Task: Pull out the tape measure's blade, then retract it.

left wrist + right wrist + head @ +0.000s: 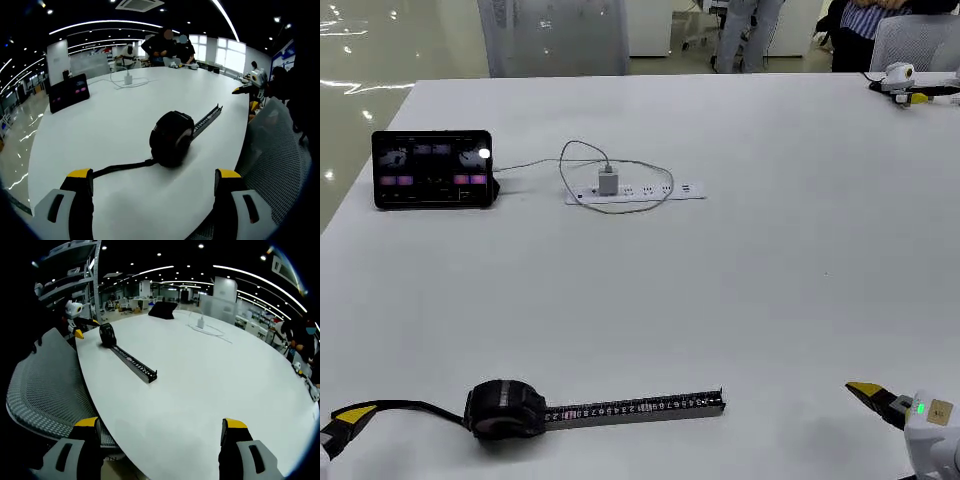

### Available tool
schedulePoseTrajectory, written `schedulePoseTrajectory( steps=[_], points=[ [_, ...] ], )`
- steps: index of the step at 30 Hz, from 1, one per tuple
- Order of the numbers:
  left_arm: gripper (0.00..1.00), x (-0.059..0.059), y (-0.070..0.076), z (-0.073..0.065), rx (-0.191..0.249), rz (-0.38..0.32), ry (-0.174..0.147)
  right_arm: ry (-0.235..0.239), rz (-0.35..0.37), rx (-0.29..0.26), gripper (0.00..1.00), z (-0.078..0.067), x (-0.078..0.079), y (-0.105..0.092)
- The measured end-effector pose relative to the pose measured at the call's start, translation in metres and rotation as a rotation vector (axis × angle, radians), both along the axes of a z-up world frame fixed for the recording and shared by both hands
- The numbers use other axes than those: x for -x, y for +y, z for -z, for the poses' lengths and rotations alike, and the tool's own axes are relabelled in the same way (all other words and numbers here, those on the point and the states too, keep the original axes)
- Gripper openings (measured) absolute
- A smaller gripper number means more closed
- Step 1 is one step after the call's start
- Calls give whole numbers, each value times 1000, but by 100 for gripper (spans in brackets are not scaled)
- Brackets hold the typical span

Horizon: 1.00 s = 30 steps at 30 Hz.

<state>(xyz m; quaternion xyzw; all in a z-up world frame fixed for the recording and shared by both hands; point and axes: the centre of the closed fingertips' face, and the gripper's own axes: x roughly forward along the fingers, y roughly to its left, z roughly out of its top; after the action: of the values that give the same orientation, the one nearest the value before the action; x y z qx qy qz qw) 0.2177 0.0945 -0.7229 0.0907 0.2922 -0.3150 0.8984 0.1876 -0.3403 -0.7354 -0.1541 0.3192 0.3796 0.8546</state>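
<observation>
Tape measure [505, 409] is laid on the bench [770, 260] close to its near edge. In the head view its long axis is set from left to right, almost parallel to that edge. The black case is at the left end, and the blade [635, 407] is drawn out partly, flat on the bench, pointing to the right. A black strap [415, 406] is led from the case to the left, up to a yellow tip of the left gripper [153, 174]. The jaws of this gripper are spread wide, with the tape measure seen ahead between them; whether the strap is touched cannot be told. The right gripper [160, 422] is held well apart from the blade end, its jaws also spread, with nothing between them. A tablet [432, 168] and a power strip [635, 192] are placed farther back.
</observation>
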Motion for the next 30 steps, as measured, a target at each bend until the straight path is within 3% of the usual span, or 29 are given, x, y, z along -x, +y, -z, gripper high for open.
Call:
schedulePoseTrajectory(
  steps=[10,14,16,19,26,30],
  points=[
    [99,-10,-19,-17,47,-10,-16,19,-17,31,99,-2,-3,-3],
    [99,-14,-26,-19,35,-9,-19,23,-18,41,99,-6,-8,-5],
    [99,-15,-23,-18,-14,-28,-16,28,-25,51,99,-6,-9,-5],
    [99,-16,-31,-21,5,-17,-11,23,-35,59,99,-10,-11,-4],
    [99,-16,-45,-22,39,-47,19,18,-57,75,99,-16,-18,-1],
    [99,-16,-49,-19,39,-88,63,17,-75,88,99,-19,-22,1]
  ],
)
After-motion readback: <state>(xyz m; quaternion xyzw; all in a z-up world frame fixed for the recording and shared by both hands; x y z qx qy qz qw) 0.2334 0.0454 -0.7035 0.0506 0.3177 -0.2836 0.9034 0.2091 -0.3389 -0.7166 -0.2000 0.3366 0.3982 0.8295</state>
